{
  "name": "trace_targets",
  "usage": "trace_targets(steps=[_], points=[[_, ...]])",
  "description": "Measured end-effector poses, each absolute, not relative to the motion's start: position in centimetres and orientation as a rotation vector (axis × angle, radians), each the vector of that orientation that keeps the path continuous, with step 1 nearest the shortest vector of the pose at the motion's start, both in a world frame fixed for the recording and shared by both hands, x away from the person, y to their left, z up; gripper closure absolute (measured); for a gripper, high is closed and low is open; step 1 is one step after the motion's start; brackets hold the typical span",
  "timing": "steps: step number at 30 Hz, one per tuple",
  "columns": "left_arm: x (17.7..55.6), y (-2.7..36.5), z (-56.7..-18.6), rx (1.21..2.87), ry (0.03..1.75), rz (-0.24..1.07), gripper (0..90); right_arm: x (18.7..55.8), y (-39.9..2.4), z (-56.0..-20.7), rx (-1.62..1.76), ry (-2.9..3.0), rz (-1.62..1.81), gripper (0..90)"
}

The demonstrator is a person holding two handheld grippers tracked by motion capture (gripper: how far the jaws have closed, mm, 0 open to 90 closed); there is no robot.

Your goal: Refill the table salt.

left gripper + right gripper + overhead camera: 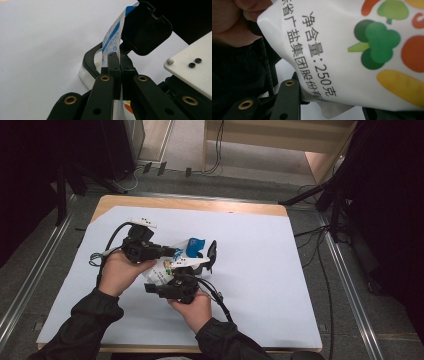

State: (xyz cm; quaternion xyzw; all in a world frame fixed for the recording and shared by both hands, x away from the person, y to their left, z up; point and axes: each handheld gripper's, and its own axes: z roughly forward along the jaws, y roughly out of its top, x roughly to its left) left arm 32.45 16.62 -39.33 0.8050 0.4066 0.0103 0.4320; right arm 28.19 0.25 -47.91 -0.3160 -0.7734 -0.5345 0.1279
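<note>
A white printed pouch [172, 265] is held above the middle of the white-covered table [260, 270], gripped from two sides at once. The left gripper [172, 252] is seen clamped tight on the pouch's upper edge, its two black jaws pressed together on the thin film with blue printing in the left gripper view [111, 42]. The right gripper [172, 279], nearer the person, is held partly closed around the fuller lower body of the pouch [352, 50], which is pressed against its jaw.

The pouch's long axis is laid slanting from near left to far right, the blue-printed top pointing away toward a black container with a hinged lid [209, 257], just beyond it to the right. The container's open lid [145, 27] and rounded rim [91, 58] are seen directly ahead of the left gripper, so the left hand [120, 272] is judged the nearer to the opening.

On the pouch, "净含量:250克" can be read, with a line below it partly cut off, among printed vegetables: a green broccoli, an orange carrot. No brand name can be made out.
</note>
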Motion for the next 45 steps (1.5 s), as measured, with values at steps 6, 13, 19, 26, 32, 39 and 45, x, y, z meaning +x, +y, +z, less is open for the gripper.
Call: trace_targets(steps=[6,13,19,26,32,39,45], points=[[32.54,16.51,-39.32,2.008,1.01,0.03,90.0,28.45,0.11,-47.93,-0.928,-2.222,-1.55,63.8],[32.41,16.23,-39.23,2.012,1.01,0.037,90.0,28.45,0.12,-47.91,-0.927,-2.239,-1.548,63.4],[32.35,16.33,-39.1,2.013,1.015,0.041,90.0,28.36,0.31,-47.81,-0.911,-2.245,-1.55,61.2],[32.26,16.34,-38.81,2.015,1.012,0.056,90.0,28.39,0.35,-47.57,-0.903,-2.246,-1.552,61.8],[32.11,16.33,-38.6,2.006,1.008,0.062,90.0,28.52,0.17,-47.36,-0.897,-2.244,-1.553,62.5],[32.13,16.38,-38.66,2.017,1.005,0.055,90.0,28.38,0.36,-47.27,-0.884,-2.25,-1.546,60.7],[32.25,16.33,-38.93,2.02,1.012,0.045,90.0,28.36,0.43,-47.48,-0.886,-2.257,-1.534,60.4]])
